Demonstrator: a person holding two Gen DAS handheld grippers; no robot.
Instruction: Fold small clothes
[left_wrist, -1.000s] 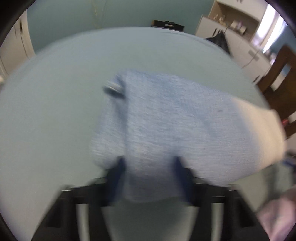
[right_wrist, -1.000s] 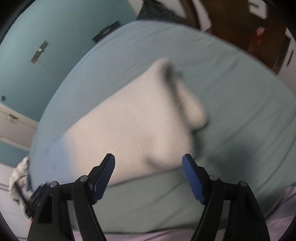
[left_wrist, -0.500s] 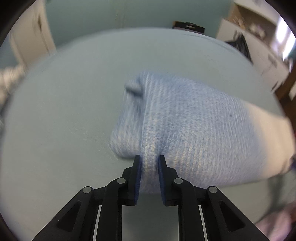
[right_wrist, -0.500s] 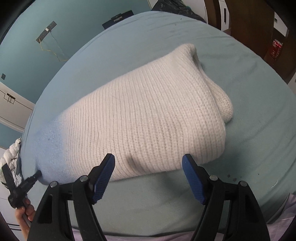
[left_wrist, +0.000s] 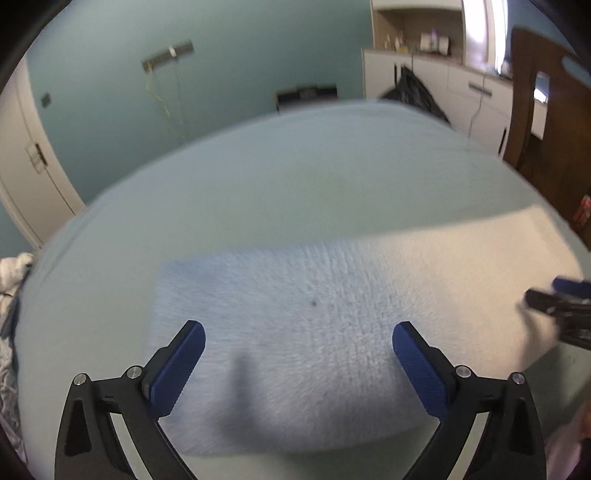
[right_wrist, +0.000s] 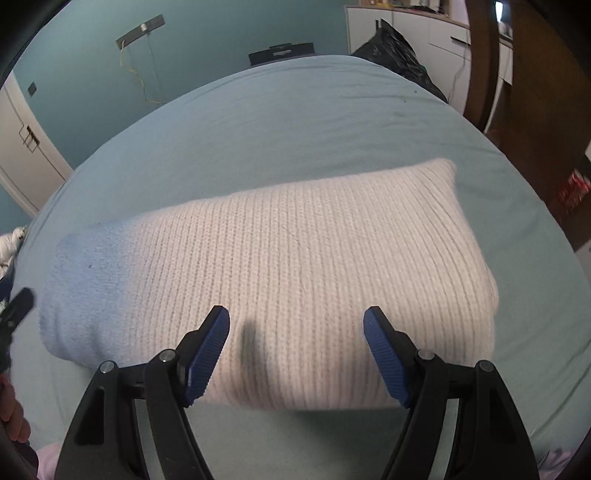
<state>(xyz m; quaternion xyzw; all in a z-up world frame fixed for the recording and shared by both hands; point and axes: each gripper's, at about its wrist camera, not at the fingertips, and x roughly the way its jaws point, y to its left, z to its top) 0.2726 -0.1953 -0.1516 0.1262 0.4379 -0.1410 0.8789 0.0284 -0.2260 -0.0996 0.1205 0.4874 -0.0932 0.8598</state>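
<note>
A folded knit sweater (right_wrist: 295, 280), white fading to pale blue at its left end, lies flat on the light blue bed sheet (right_wrist: 295, 122). In the left wrist view the same sweater (left_wrist: 314, 332) fills the lower half. My left gripper (left_wrist: 297, 363) hovers over its blue end, jaws opening wide, pads clear of the knit, nothing held. My right gripper (right_wrist: 295, 349) stands open over the near edge of the white part, pads not touching. Each gripper's tip shows at the edge of the other's view.
The bed sheet (left_wrist: 295, 177) stretches beyond the sweater. A black bag (right_wrist: 399, 55) and white cabinets (left_wrist: 461, 99) stand behind the bed at right, dark wooden furniture (right_wrist: 535, 92) at far right, a white door (left_wrist: 26, 177) at left. Crumpled cloth (left_wrist: 11, 273) lies by the left edge.
My left gripper was shut on the sweater's blue edge half a second ago; it has let go, opened wide and pulled back. The sweater now lies flat. The right gripper shifted, still open.
</note>
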